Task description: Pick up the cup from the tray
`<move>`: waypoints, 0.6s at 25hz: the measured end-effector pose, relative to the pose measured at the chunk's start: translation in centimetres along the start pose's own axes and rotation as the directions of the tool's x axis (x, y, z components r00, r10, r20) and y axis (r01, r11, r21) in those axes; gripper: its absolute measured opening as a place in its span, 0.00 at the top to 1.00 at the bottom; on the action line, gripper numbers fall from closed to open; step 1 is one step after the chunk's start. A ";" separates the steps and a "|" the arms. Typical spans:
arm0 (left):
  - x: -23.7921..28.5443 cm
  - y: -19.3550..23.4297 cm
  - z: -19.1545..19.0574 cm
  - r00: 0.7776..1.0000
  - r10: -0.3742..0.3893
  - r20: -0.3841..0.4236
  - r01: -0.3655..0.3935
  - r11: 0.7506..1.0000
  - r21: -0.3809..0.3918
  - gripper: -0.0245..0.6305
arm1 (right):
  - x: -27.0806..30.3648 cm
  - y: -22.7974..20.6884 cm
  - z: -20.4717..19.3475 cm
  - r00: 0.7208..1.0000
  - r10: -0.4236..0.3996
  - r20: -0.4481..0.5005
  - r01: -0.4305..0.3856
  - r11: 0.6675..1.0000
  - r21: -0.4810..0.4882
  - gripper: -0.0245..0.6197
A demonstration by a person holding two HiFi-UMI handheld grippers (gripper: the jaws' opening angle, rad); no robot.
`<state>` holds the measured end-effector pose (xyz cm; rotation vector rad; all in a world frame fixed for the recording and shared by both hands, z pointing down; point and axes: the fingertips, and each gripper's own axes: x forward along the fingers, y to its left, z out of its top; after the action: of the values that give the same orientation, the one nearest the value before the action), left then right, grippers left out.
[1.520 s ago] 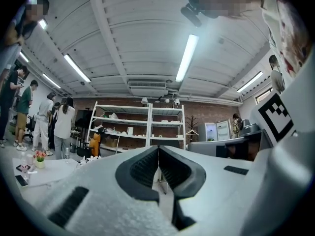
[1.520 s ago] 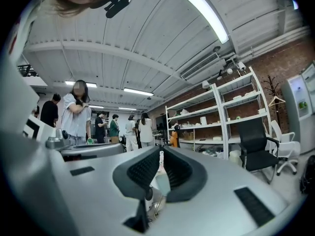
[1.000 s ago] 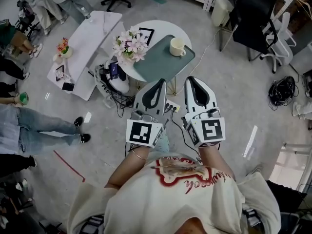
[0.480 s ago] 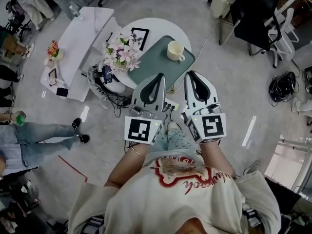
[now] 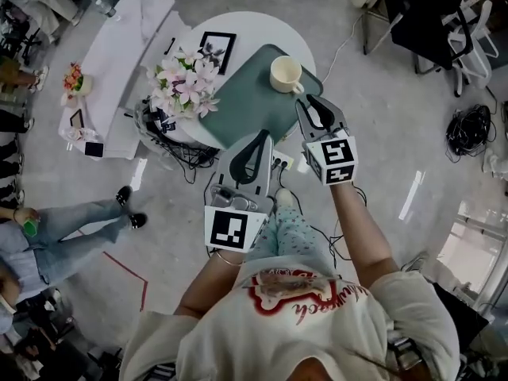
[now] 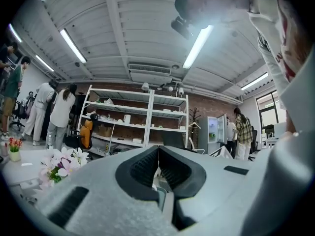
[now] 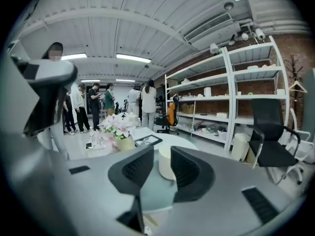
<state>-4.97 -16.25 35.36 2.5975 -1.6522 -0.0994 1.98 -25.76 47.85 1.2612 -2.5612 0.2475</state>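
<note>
No text can be read; the red script on the shirt is too blurred.

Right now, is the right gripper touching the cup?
Apart. The right gripper view shows the cup standing beyond the opening jaws of the right gripper, with bare tray in front of it.

A round white surface carries three things. A dark-green rectangular tray lies across its right half and reaches the near edge. A bunch of pink and white flowers stands at the left edge. A black-framed picture lies flat toward the far edge, just beside the flowers.
</note>
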 end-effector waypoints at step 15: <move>-0.4 0.5 -4.8 0.996 -0.008 -0.093 0.002 0.998 -0.070 0.94 | 8.5 -4.5 -7.6 0.985 0.053 -0.165 -0.069 0.993 -0.095 0.73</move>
<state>-5.17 -16.05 40.19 2.5150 -1.5824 -0.0346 1.84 -32.77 57.93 1.0818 -2.4430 0.2217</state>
